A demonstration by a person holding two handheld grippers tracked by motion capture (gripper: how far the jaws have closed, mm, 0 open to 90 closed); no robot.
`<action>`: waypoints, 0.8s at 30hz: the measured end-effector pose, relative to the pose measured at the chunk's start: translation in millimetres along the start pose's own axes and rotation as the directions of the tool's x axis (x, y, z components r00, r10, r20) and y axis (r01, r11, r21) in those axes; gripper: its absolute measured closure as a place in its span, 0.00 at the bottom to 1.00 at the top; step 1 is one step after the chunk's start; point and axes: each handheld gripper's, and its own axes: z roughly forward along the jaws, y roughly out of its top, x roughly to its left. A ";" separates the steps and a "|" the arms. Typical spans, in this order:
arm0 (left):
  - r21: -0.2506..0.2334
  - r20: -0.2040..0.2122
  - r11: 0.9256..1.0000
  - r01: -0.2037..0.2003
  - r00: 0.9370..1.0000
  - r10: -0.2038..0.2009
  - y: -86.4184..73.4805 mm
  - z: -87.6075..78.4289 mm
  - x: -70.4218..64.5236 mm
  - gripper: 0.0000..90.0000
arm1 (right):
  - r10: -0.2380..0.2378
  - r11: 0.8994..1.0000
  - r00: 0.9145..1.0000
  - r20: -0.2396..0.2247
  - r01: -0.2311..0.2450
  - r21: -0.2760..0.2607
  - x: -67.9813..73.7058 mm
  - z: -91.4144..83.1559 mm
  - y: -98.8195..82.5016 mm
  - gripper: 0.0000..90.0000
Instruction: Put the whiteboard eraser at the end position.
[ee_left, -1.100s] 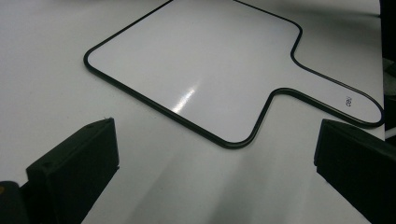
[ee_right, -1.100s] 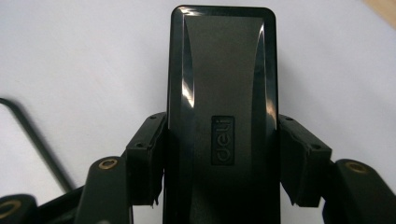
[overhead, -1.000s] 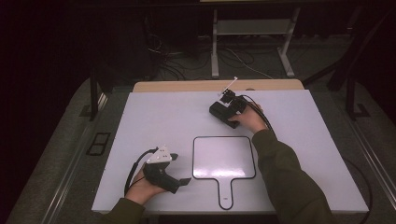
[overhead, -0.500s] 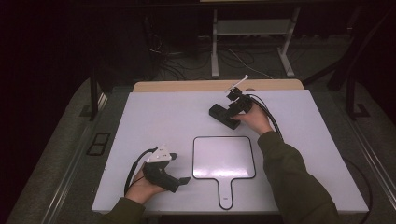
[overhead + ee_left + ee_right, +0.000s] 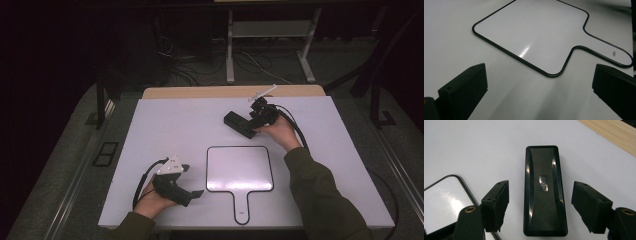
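Nearest, at the front left of the white bench: left tool resting low, jaws spread wide with nothing between, aimed at the handled whiteboard lying flat at front centre, its handle tip cut off by the right jaw in the left gripper view. Farther back, right of centre: right tool over the black eraser, jaws just opened and standing clear of both long sides, pads not touching. Eraser's near end partly covered by tool and hand in the high view.
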 end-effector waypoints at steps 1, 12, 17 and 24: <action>0.000 0.001 1.000 0.002 1.000 -0.002 0.0 0.1 -0.5 0.00 | 0.001 1.000 1.000 -0.010 -0.001 -0.008 -0.1 -1.4 -1.8 0.30; -0.006 -0.004 1.000 0.007 1.000 -0.007 -0.9 1.4 -1.0 0.00 | 0.009 0.994 0.998 0.057 -0.002 -0.112 11.7 -29.8 -24.6 0.23; -0.010 -0.006 1.000 0.005 1.000 -0.005 -1.6 0.4 0.5 0.00 | 0.005 0.991 0.999 0.041 0.001 -0.131 15.9 -36.5 -34.1 0.21; -0.017 -0.001 1.000 0.013 1.000 -0.013 -2.0 1.3 -0.2 0.00 | 0.029 0.980 0.998 0.059 -0.017 -0.198 26.8 -43.3 -50.5 0.15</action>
